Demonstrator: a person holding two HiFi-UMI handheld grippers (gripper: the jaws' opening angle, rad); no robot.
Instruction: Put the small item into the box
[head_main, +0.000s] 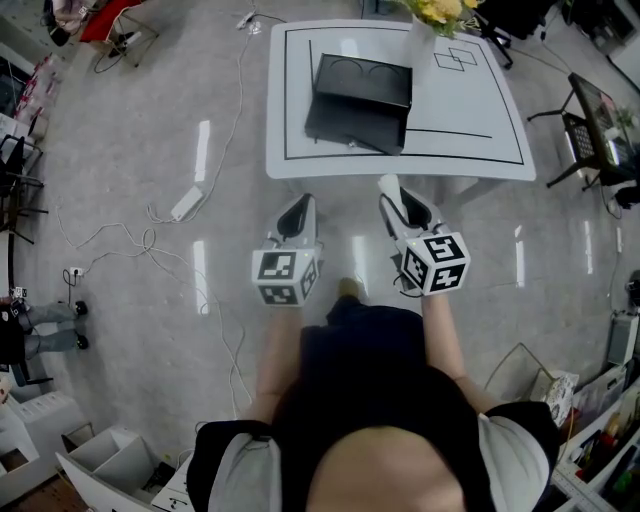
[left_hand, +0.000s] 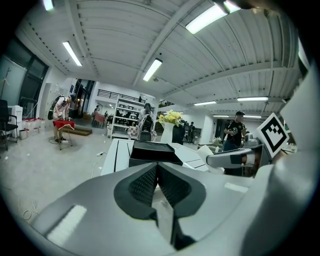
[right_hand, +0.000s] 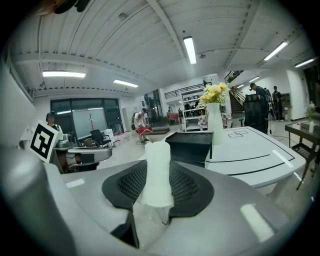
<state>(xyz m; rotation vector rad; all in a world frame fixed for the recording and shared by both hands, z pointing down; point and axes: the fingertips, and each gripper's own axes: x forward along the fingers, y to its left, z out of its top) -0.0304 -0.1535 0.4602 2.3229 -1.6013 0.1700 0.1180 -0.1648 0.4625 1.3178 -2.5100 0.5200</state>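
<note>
Floor: pale glossy floor (head_main: 120, 150) under me, with thin cables (head_main: 150, 240) and a power strip (head_main: 187, 203) lying off to the left.
Left tongs: I see the left tongs (head_main: 303, 202) level in front of my body, pads closed tip to tip with nothing between them. They are over the floor, just short of the desk's near edge.
Right tongs: the right tongs (head_main: 392, 190) are clamped on the small item, with their tip at the desk's near edge.
Small item: the small item (right_hand: 157, 172) is a white, roundish, upright piece pinched between the two dark ribbed pads. Its top stands above them, and it is well apart from the box.
Marker cubes: I see one on each pair of tongs, the left (head_main: 285, 277) and the right (head_main: 437, 262), closest to my body.
Desk: white desk (head_main: 500, 150) ahead, with black lines marked on its top.
Box: the black box (head_main: 358, 105) sits on the desk's left half with its lid open.
Vase: a white vase (right_hand: 215, 122) with yellow flowers (head_main: 440, 10) stands at the far edge, right of the box.
Background: open workroom with shelving, chairs and several people far off.
</note>
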